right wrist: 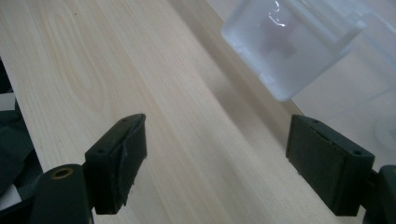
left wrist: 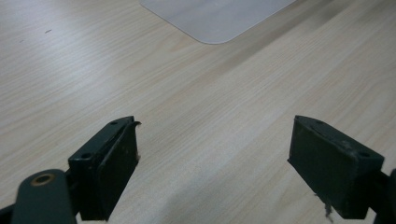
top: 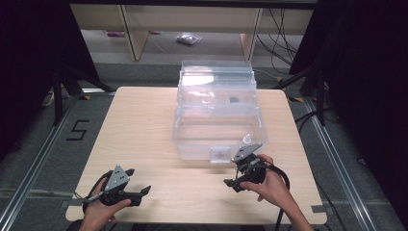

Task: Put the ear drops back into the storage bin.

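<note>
Clear plastic tiered storage box (top: 217, 113) sits mid-table toward the far edge of the light wood table (top: 139, 130), lid open. Your right hand-held gripper (top: 234, 183) is just beside the box's front latch (right wrist: 285, 46), jaws apart, empty. Your left hand-held gripper (top: 139, 195) is well apart from the box at the near-left corner, jaws apart, empty. Box contents hard to make out. Bare wood left of the box.

Dark object (top: 234, 100) inside clear box (top: 219, 115) unidentifiable.
</note>
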